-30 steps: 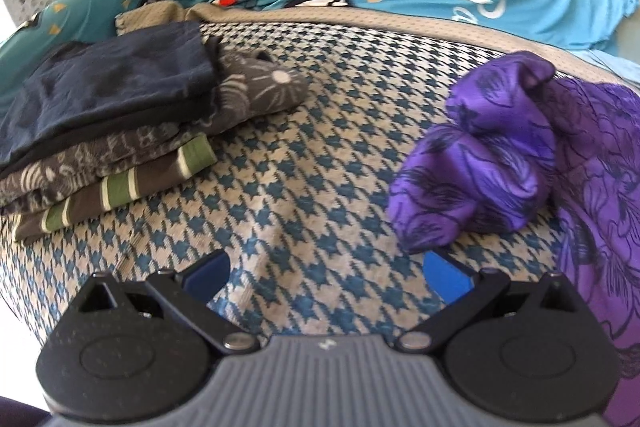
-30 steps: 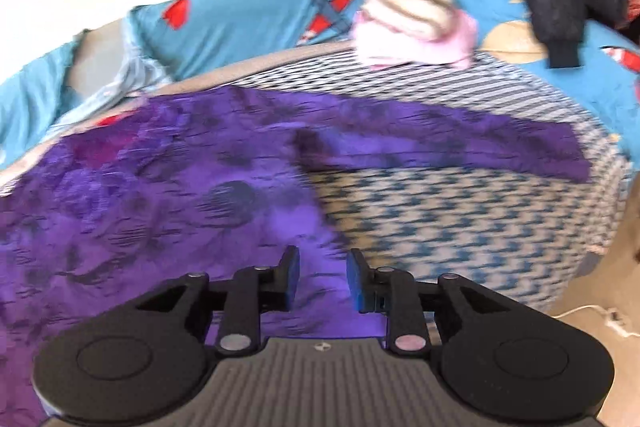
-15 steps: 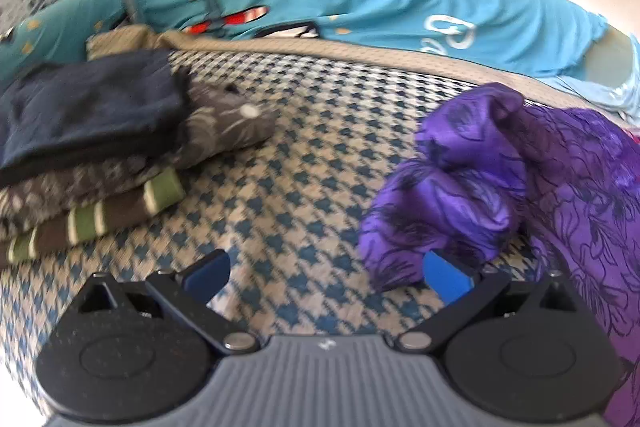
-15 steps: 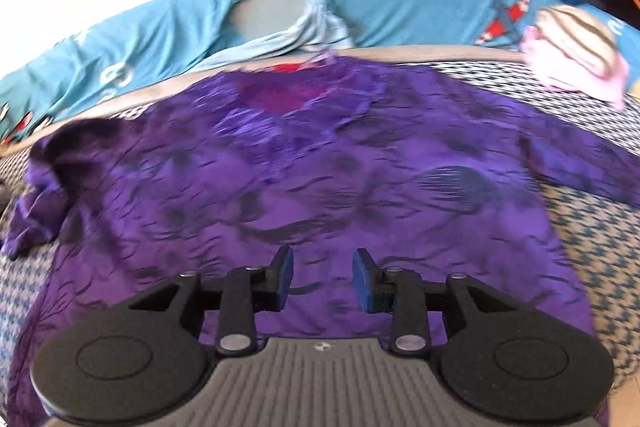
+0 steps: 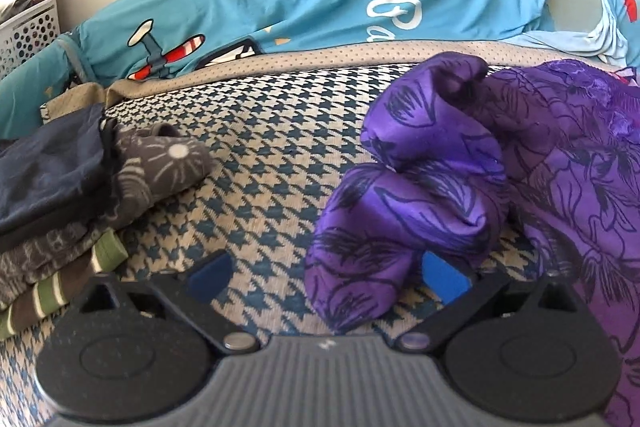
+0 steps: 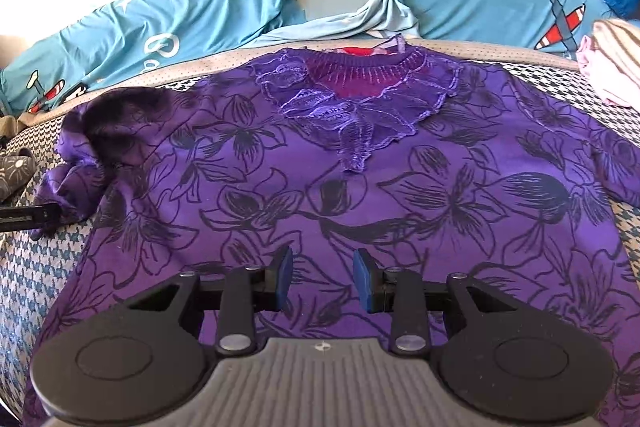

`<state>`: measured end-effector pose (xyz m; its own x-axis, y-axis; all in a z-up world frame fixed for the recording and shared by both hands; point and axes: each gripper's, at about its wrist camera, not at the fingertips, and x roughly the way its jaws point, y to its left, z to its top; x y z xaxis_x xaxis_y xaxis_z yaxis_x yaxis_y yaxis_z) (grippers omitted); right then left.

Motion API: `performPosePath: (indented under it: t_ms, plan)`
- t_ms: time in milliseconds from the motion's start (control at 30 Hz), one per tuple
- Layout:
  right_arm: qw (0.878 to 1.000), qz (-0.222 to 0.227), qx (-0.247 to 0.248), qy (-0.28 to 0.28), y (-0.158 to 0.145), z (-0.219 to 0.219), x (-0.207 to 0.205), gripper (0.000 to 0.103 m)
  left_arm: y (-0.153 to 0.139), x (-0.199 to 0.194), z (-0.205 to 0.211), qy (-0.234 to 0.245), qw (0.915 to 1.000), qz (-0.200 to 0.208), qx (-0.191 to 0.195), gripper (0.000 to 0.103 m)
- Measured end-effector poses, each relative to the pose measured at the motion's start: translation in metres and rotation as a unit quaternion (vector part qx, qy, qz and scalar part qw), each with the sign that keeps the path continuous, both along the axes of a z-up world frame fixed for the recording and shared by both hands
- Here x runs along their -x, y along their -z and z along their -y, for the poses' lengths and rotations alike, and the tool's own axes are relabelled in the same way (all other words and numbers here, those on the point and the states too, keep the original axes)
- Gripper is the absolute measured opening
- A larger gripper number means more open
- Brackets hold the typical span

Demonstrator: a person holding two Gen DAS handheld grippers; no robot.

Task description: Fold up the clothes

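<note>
The purple top (image 6: 360, 195) lies flat on the checked bed cover (image 5: 256, 147), front side up, with its lacy neck (image 6: 352, 107) pointing at the blue pillows (image 6: 168, 23). It has dark flower shapes all over it. One sleeve (image 5: 404, 219) is bunched up in a lump at the left side of the top. The other sleeve (image 6: 616, 155) lies spread out to the right.

The left gripper (image 5: 326, 273) is low over the cover, right at the bunched sleeve. Its fingers (image 5: 210, 271) are spread wide apart. The end of the sleeve sits between them, close to the right finger, but nothing is pinched. In the right wrist view a bit of this gripper shows as a dark bar (image 6: 28, 217) beside the sleeve.

The right gripper (image 6: 322, 281) is over the lower middle of the top. Its blue pads (image 6: 285, 279) have a small gap between them, and they hold nothing. I cannot tell if they touch the cloth.

A pile of folded clothes (image 5: 68, 195) sits on the cover, off to the left, well apart from the top. A white basket (image 5: 28, 31) stands behind it. A pink and striped bundle (image 6: 612, 67) lies near the top's right shoulder.
</note>
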<state>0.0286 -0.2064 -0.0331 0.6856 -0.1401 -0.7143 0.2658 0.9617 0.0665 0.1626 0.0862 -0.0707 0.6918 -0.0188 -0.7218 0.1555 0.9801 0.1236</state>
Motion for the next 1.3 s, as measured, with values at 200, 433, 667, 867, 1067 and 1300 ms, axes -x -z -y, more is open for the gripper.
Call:
performPosePath:
  t_ms: [200,433,667,867,1067,1300]
  plan:
    - [1.0,-0.003,-0.002,-0.004,0.002,-0.006,-0.007,0.032,-0.001,-0.002,0.001,0.005,0.9997,-0.004,0.023,0.029]
    - [1.0,-0.005,-0.001,-0.012,0.004,-0.015,-0.015,0.032,-0.023,-0.005,-0.013,-0.033,0.9978,0.034,0.047,0.014]
    - [1.0,-0.007,0.0,-0.02,0.006,-0.022,-0.023,0.032,-0.039,-0.023,-0.059,-0.15,0.9867,0.003,0.062,0.021]
    - [1.0,0.005,-0.011,-0.025,0.004,-0.024,-0.027,0.032,-0.042,-0.019,-0.07,-0.157,0.9861,-0.021,0.048,0.041]
    - [0.995,0.04,-0.055,-0.07,-0.002,-0.035,-0.029,0.032,-0.062,-0.014,-0.078,-0.123,0.9921,0.001,0.026,0.069]
    - [0.981,0.069,-0.088,-0.159,-0.001,-0.066,-0.035,0.032,-0.063,-0.025,-0.082,-0.103,0.9946,0.011,0.01,0.082]
